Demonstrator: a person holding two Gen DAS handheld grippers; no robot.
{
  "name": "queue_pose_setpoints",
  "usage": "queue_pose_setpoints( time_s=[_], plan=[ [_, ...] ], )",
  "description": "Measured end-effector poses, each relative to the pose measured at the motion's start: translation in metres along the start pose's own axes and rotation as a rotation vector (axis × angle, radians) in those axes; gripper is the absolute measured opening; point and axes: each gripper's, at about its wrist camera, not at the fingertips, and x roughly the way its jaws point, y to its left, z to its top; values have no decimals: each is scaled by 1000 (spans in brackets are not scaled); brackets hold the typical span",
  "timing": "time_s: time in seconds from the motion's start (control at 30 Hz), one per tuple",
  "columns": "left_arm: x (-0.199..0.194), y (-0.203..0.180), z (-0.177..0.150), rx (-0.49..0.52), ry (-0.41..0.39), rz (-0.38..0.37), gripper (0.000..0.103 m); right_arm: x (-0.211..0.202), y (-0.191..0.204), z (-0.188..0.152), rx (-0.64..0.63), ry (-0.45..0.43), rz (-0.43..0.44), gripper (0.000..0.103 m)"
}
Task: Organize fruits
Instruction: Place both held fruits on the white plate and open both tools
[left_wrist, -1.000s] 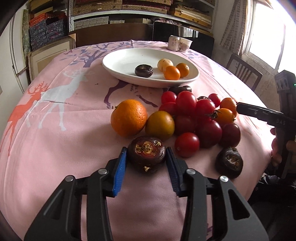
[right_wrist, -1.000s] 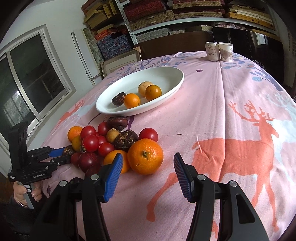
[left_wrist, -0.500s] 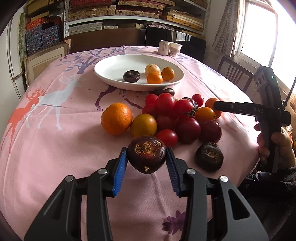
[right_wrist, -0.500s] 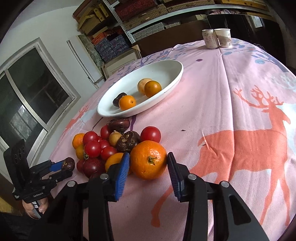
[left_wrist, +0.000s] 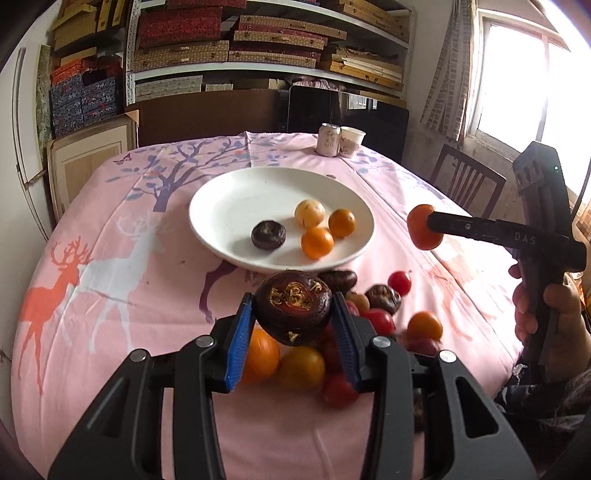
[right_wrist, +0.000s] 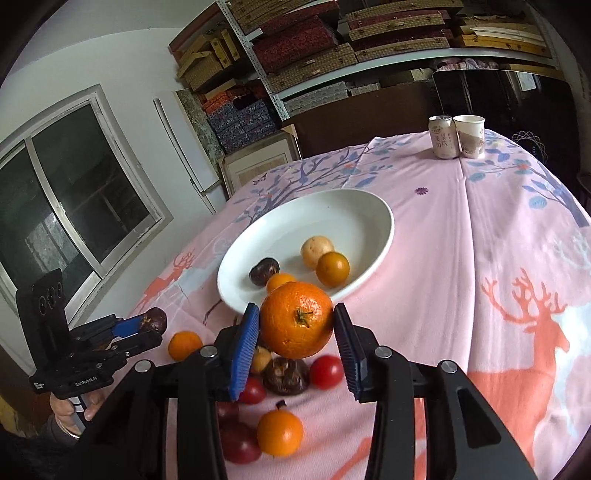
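Two hand-held tools are lifting fruit above a bench draped in a pink deer-print cloth (left_wrist: 110, 332). The left tool (left_wrist: 293, 317) is clamping a dark, wrinkled fruit (left_wrist: 293, 312) between its blue pads, holding it in the air over the loose pile of tomatoes and small oranges (left_wrist: 380, 321) near the bench's front edge. The right tool (right_wrist: 297, 328) is gripping a large orange (right_wrist: 297, 319) the same way, raised just short of the white plate (right_wrist: 332, 210). The plate is already carrying one dark fruit (left_wrist: 268, 234), a pale yellow one (left_wrist: 309, 213) and two small oranges (left_wrist: 341, 222). A drink can (right_wrist: 441, 136) and a paper cup (right_wrist: 470, 134) are standing side by side at the far end of the bench.
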Motion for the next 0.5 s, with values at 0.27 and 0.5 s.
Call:
queue_pose_setpoints(
  time_s=[0.27, 0.5],
  plan=[
    [72, 23, 62, -17, 56, 40, 41, 61, -22, 61, 48, 15, -69, 42],
    [89, 39, 72, -76, 48, 65, 72, 86, -23, 63, 40, 60, -78, 53]
  ],
)
